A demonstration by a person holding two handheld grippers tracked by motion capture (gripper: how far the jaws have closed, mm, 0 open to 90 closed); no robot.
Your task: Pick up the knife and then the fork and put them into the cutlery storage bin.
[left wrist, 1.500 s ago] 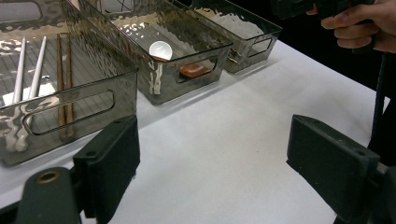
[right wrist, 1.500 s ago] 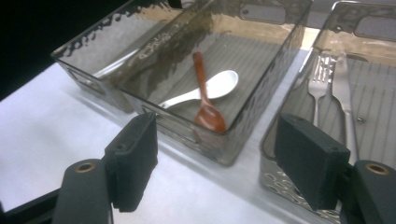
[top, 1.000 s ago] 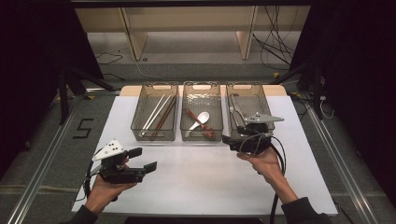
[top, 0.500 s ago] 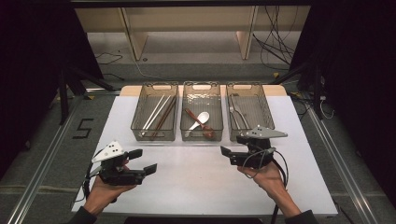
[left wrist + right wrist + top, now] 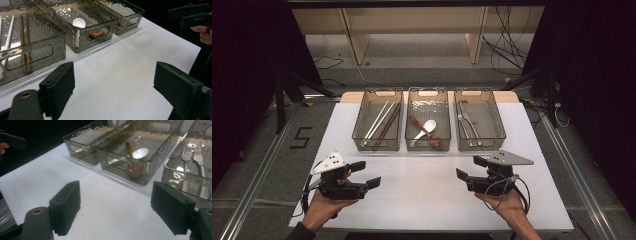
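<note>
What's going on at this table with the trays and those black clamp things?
A person holds a gripper in each hand over a white table. Both the left gripper and the right gripper are open and hold nothing. Beyond them stand three clear bins: the left bin holds chopsticks, the middle bin spoons, the right bin a fork and knife.

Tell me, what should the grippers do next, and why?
Probably nothing more than rest: set both down on the white table. The left hand-held gripper and right hand-held gripper are open and hold nothing. The chopsticks, the spoons and the fork and knife each lie in their own bin, and no cutlery lies loose on the table.
</note>
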